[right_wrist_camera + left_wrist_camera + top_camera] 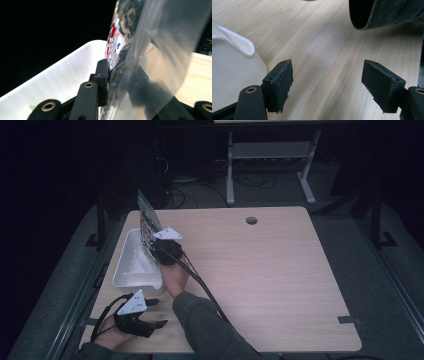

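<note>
Right gripper (pixel 167 251) clamped on printed plastic packet (pixel 146 227), held upright over right rim of white tub (pixel 125 270) at table's left side. Packet's long axis runs up, leaning far-left; tub directly left of it. Left gripper (pixel 150 312) rests on wooden table (pixel 260 270) near tub's near end, jaws wide, empty. Right forearm reaches across from near edge.

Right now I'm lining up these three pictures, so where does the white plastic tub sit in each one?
High view: the white tub sits at the table's left edge, beside the right gripper.
Left gripper view: its rounded corner fills the left side, by the left-hand jaw.
Right gripper view: its wall slopes across the lower left, behind the clamped printed bag.
Shared landmark: the wooden table.
</note>
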`<state>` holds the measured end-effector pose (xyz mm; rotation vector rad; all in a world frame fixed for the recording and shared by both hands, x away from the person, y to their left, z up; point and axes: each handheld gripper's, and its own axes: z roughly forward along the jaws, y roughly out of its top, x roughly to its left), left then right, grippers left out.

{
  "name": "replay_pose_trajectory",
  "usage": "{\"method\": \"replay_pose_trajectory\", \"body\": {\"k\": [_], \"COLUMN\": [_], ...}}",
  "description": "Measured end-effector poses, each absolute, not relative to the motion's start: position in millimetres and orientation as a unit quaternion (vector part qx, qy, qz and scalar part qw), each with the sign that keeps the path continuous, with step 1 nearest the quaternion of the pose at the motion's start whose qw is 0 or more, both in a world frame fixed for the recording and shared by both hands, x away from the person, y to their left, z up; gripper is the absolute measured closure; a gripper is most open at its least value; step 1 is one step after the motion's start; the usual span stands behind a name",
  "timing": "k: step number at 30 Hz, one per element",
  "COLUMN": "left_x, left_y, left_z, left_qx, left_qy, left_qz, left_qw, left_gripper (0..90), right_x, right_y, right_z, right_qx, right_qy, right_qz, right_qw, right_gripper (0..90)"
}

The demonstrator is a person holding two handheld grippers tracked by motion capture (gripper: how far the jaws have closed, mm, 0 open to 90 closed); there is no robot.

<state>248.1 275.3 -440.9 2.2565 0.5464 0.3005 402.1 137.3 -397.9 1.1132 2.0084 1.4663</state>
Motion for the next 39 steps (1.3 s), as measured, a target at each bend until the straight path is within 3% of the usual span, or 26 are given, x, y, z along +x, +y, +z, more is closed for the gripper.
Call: {"method": "replay_pose_trajectory", "body": {"k": [5,10,19,30,39], "left_x": [248,248,248,248,248], "left_y": [275,275,275,274,273], "left_z": [-441,-441,-441,-441,-442], "left_qx": [0.888,0.888,0.889,0.890,0.891], "left_qy": [0.215,0.214,0.213,0.212,0.211], "left_qz": [0.118,0.118,0.118,0.119,0.121], "left_qw": [0.389,0.389,0.388,0.387,0.384], "left_gripper": [24.6,24.6,24.6,24.6,24.6], "right_x": [405,407,409,410,406], "right_y": [131,128,121,105,85], "right_z": [-399,-399,-397,-393,-392], "right_qx": [0.395,0.388,0.379,0.368,0.355], "right_qy": [0.722,0.724,0.726,0.733,0.743], "right_qz": [0.535,0.542,0.555,0.557,0.557], "right_qw": [0.190,0.177,0.145,0.131,0.111], "right_gripper": [60.8,58.5,43.5,34.4,32.1]}}
